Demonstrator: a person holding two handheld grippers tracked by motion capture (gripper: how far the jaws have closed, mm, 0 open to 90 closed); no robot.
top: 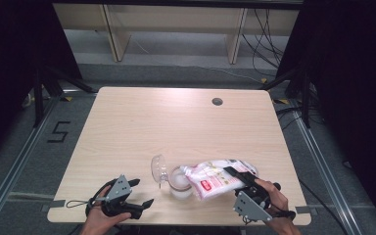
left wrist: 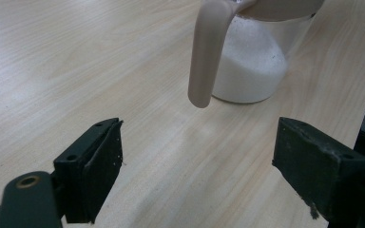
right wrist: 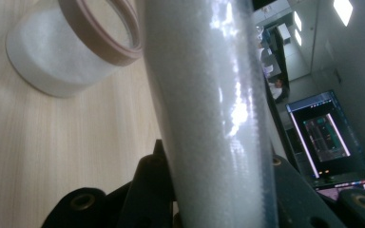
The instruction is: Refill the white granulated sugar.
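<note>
Bag (top: pixel 219 177) of white grains pinched in right tool (top: pixel 239 177), tilted over open jar (top: pixel 180 183) near front edge of tabletop (top: pixel 142 127), mouth at jar rim; left tool (top: pixel 139 193) spread, empty, near front left corner, apart from jar

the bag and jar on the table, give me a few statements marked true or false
1. The right gripper is clamped on the bag. True.
2. The jar is empty. False: white grains fill its lower part.
3. The left gripper grips the jar's handle. False: its jaws stand open and apart from it.
4. The bag is tipped over the jar's mouth. True.
5. The jar's lid is shut. False: it stands flipped open at the jar's left in the high view.
</note>
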